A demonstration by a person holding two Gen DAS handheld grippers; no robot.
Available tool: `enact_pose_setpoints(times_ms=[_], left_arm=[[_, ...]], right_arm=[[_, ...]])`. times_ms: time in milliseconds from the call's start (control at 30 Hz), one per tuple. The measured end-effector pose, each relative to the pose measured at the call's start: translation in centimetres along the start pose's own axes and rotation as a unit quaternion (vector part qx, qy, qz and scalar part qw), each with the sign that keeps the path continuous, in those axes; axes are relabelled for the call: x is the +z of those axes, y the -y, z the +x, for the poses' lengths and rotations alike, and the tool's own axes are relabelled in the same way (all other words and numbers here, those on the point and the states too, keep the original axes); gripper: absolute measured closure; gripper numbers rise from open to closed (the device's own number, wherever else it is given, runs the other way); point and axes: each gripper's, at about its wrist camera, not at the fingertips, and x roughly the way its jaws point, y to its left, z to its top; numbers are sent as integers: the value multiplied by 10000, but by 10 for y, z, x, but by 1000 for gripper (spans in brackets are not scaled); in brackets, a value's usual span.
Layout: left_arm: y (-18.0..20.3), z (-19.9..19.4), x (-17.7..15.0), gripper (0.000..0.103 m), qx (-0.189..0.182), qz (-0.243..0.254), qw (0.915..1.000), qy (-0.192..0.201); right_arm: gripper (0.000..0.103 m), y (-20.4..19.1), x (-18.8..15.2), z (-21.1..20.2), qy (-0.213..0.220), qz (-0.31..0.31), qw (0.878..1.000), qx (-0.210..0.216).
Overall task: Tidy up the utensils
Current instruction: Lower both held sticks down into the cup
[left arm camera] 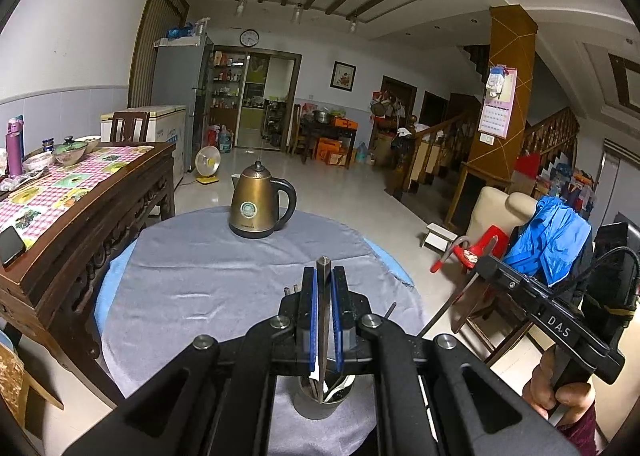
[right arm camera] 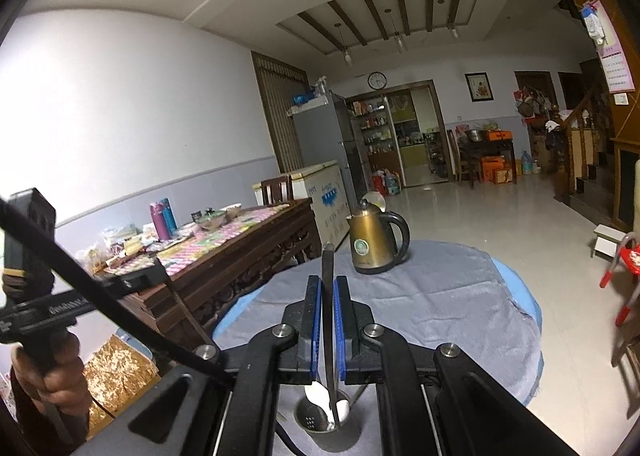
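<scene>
My left gripper (left arm camera: 323, 276) is shut on a dark flat utensil handle (left arm camera: 323, 296) that runs down toward a grey metal utensil cup (left arm camera: 320, 400) on the round table. My right gripper (right arm camera: 328, 288) is shut on a thin dark utensil handle (right arm camera: 328, 296) whose lower end reaches into the same cup (right arm camera: 324, 416). The cup holds white spoons (right arm camera: 320, 396) and other utensils. Both grippers hover just above the cup, side by side. The right gripper's body shows at the right of the left wrist view (left arm camera: 552, 312).
A bronze electric kettle (left arm camera: 260, 202) stands at the far side of the grey-clothed round table (left arm camera: 192, 276). A carved wooden table (left arm camera: 80, 192) with bowls and bottles stands to the left. A red chair (left arm camera: 476, 252) and a blue jacket (left arm camera: 556, 232) are at the right.
</scene>
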Motion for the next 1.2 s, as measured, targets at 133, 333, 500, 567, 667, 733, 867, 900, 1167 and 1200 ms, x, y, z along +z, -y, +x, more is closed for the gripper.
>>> enact_pose_setpoints(times_ms=[133,333,500,567,667,733,867,900,1167,1200], left_arm=[[1,7,-2,96,18,-67,10000,-22],[3,17,-5,96,95,-112,9999,-58],[4,23,-8,96,152,-132,9997,-111],[4,25,-9,96,156,-143,9997,-143],[5,27,-10,96,182,-156,9996,-177],[6,30,-10,96,201,-163,9995,-201],[6,33,-12,96,219,-172,9993,-256],[6,35,-12,96,216,-180,9992,-276],[8,39,-13,96,209,-171,9990,-348],[7,39,-13,96,201,-178,9990,-355]], right_arm=[[96,-4,2,3,65,64,9999,86],[96,-8,-2,20,48,195,9997,142],[96,-10,-11,33,-99,189,9997,106],[96,-13,-13,38,-145,149,9997,92],[96,-16,-17,42,-209,91,9997,81],[96,-16,-19,44,-233,83,9997,75],[96,-15,-22,48,-272,90,9996,32],[96,-14,-23,49,-284,104,9995,27],[96,-11,-30,55,-455,138,9989,10],[96,-11,-30,57,-500,117,9987,-6]])
